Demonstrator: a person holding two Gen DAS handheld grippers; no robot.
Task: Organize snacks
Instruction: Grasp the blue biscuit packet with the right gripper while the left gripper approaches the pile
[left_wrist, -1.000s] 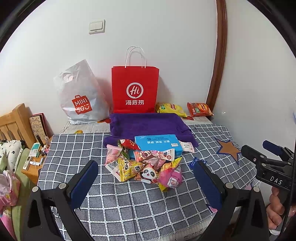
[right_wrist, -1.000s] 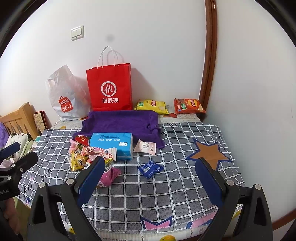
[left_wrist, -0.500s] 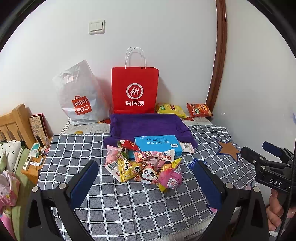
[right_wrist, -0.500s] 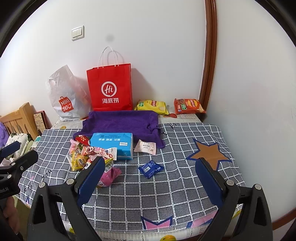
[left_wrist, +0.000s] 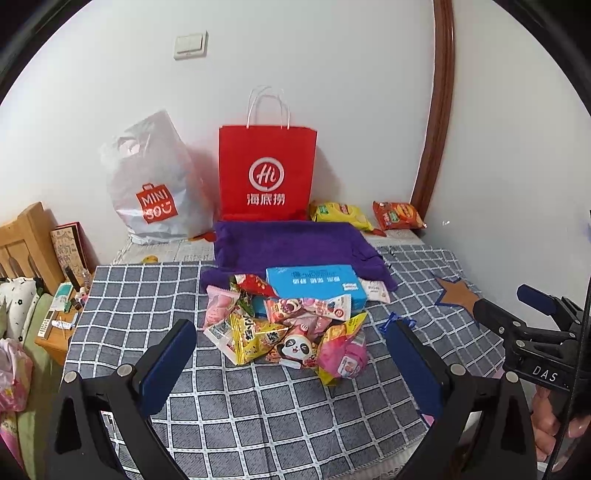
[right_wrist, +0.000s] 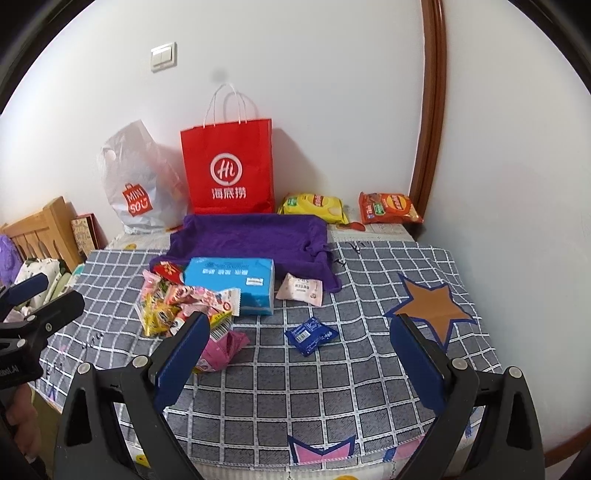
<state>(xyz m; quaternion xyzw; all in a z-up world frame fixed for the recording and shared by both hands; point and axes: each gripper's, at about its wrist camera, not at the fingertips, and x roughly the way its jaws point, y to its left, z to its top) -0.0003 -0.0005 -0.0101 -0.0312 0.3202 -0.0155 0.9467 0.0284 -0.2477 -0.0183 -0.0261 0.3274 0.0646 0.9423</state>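
A heap of small snack packets (left_wrist: 280, 332) lies on the checked cloth (left_wrist: 147, 295), against a blue box (left_wrist: 314, 286). My left gripper (left_wrist: 291, 354) hovers open in front of the heap, holding nothing. In the right wrist view the same snack heap (right_wrist: 184, 306) and blue box (right_wrist: 231, 286) sit left of centre. A small blue packet (right_wrist: 310, 334) and a pale pink packet (right_wrist: 301, 290) lie apart to the right. My right gripper (right_wrist: 299, 354) is open and empty, just short of the blue packet.
A purple towel (right_wrist: 251, 236) lies behind the box. A red paper bag (right_wrist: 229, 170) and a white plastic bag (right_wrist: 140, 184) stand against the wall. Yellow chips (right_wrist: 314, 206) and orange chips (right_wrist: 388, 208) lie at the back right. A wooden headboard (left_wrist: 22, 240) and cluttered stand sit left.
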